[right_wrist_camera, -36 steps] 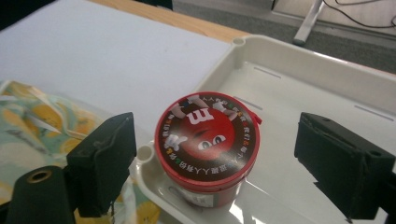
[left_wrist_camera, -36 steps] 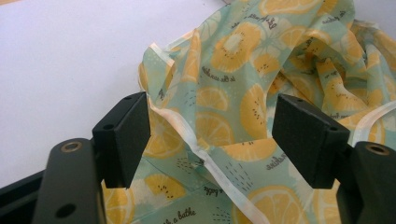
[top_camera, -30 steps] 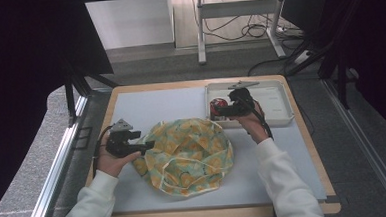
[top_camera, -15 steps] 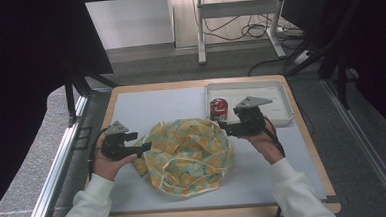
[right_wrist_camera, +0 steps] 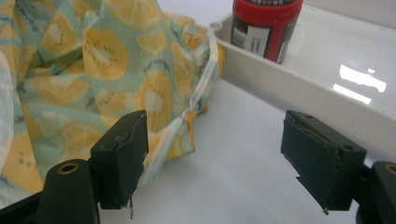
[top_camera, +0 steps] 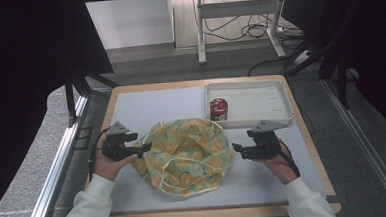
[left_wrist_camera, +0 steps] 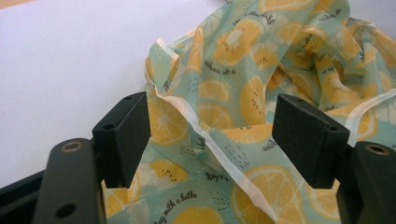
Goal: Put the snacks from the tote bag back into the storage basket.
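A crumpled cloth (top_camera: 186, 154) printed with yellow citrus slices on pale green lies mid-table. My left gripper (top_camera: 143, 148) sits at its left edge, open; the left gripper view has the white hem of the cloth (left_wrist_camera: 261, 70) lying loose between the jaws of that gripper (left_wrist_camera: 210, 140). My right gripper (top_camera: 237, 150) is low at the cloth's right edge, open. Its jaws have just been closing slightly. In the right gripper view, bare table lies between the jaws of this gripper (right_wrist_camera: 212, 149), and the cloth (right_wrist_camera: 93, 60) ends beside one jaw.
A white tray (top_camera: 261, 105) stands at the back right of the table, with a red can (top_camera: 218, 108) upright in its near-left corner. The tray wall (right_wrist_camera: 289, 88) and the can (right_wrist_camera: 264, 28) lie just beyond my right gripper.
My right gripper has drawn away from the can in the tray, back toward the person and down to the cloth's right edge. The can stays put. The left hand has not moved.
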A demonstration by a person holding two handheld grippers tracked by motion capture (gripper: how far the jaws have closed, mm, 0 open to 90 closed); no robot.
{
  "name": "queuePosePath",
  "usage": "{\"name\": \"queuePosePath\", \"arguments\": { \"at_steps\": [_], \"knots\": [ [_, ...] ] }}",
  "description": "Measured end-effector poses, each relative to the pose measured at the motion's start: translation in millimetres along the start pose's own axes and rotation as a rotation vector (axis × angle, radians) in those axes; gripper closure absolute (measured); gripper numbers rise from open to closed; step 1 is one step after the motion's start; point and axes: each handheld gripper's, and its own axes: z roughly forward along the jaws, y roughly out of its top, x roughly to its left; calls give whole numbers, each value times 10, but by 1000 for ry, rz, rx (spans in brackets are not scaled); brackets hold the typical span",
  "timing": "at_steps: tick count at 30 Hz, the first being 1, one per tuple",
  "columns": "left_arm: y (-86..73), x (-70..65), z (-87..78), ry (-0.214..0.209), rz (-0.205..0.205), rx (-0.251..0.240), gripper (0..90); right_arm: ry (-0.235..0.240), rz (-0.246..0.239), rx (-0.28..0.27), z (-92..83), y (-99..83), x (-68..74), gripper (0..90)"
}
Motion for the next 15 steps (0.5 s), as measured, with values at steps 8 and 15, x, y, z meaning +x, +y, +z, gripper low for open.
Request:
{"name": "queuePosePath", "arguments": {
  "at_steps": [8, 15],
  "knots": [
    [-14, -2, -10, 8, -8, 1, 284, 10, 2, -1, 73, -91, -14, 233],
    [-30, 2, -7, 16, -14, 5, 284, 3, -8, -6, 118, -121, -14, 233]
  ]
}}
